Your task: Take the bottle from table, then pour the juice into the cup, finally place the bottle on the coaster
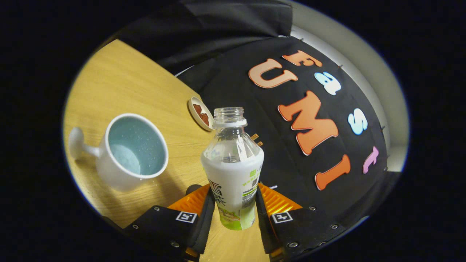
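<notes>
My gripper [233, 203] is shut on an uncapped clear bottle [233, 163] with a white and green label; both fingers press on its lower body. The bottle is lifted off the wooden table [127, 83] and leans with the tilted view, its open neck pointing up and away from me. To the left of the bottle stands a white cup [133, 151] with a pale blue inside, its handle pointing away from the bottle. Beyond the bottle's neck lies a small round coaster [201, 113] with a dark red pattern, close to the table's far edge.
The booth's black cloth wall [262, 109] rises right behind the table's far edge, to the right of the bottle. A pale wall strip [378, 91] shows past the cloth.
</notes>
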The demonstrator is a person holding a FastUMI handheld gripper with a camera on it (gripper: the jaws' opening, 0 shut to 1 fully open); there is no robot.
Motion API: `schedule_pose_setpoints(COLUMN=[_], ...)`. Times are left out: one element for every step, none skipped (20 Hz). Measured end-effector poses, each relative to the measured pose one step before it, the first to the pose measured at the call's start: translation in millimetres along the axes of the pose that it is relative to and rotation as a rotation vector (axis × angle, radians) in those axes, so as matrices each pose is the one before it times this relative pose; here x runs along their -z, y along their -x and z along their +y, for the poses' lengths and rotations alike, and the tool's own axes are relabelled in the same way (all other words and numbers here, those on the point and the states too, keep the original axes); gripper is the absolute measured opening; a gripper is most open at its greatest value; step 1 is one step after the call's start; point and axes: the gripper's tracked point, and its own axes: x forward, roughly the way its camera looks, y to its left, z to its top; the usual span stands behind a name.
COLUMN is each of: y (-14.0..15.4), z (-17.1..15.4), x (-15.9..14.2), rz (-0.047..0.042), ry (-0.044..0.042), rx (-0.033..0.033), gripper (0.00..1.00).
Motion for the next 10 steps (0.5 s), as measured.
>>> schedule_pose_setpoints(y=[-2.25,-4.12,-3.29,-3.82,-5.11,-5.5,-5.1,-4.84,-5.05,-5.44], z=[-2.32,-4.44,-5.03,-4.44,-3.13,-4.47,-5.11,-7.92,-3.21,1.24], x=[-1.82,-0.01,0.3,1.25,1.37,1.81,0.79,1.45,1.81,4.89], rz=[0.00278,0.00029,0.00588,0.00756,0.00778,0.00592,0.00712,0.00359,0.00406,0.00791], ry=[-0.06237,-0.06064,-0.062,-0.06759,-0.07107,-0.07315,-0.07212,-0.06614,-0.05726,-0.05636], rx=[-0.00859,-0.00386,-0.00382,-0.00571,-0.00805,-0.00588,0.00069,0.01147,-0.0063,-0.01996], gripper=[0.6,0.6,0.6,0.6,0.6,0.6,0.6,0.6,0.6,0.6])
